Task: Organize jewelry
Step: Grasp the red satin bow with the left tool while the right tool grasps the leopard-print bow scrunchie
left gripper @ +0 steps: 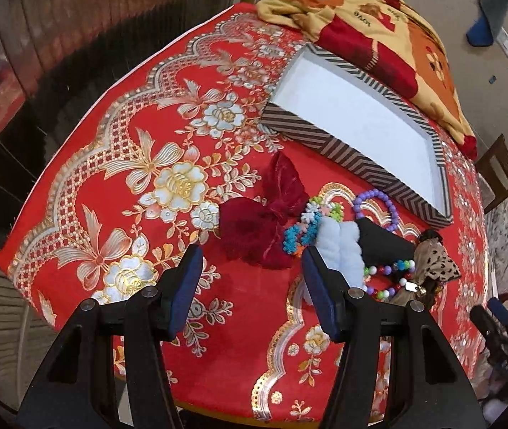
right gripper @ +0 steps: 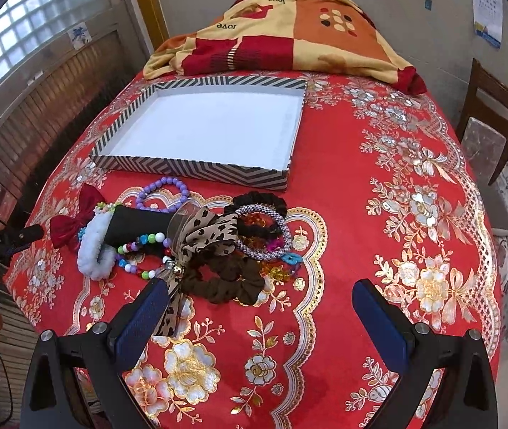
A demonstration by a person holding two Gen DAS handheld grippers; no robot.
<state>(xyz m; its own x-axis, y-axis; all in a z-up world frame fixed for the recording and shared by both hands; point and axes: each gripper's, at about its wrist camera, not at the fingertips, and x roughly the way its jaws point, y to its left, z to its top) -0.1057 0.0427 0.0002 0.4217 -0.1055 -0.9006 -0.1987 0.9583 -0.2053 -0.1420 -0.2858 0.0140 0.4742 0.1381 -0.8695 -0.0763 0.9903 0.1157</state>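
A pile of jewelry and hair pieces lies on the red tablecloth (right gripper: 343, 214): a dark red bow (left gripper: 264, 221) (right gripper: 70, 220), a white fluffy scrunchie (left gripper: 339, 250) (right gripper: 93, 250), a purple bead bracelet (right gripper: 164, 187), a leopard bow (right gripper: 207, 232), a brown scrunchie (right gripper: 225, 280) and a silver beaded bangle (right gripper: 264, 228). A shallow striped box (right gripper: 189, 169) (left gripper: 325, 150) with a white bottom stands behind the pile. My left gripper (left gripper: 252, 286) is open just in front of the red bow. My right gripper (right gripper: 259, 316) is open just in front of the brown scrunchie.
A folded yellow and red blanket (right gripper: 289, 35) lies at the far end of the table behind the box. A wooden chair (right gripper: 493, 114) stands at the right side. The table's left edge drops off beside a slatted radiator cover (right gripper: 50, 93).
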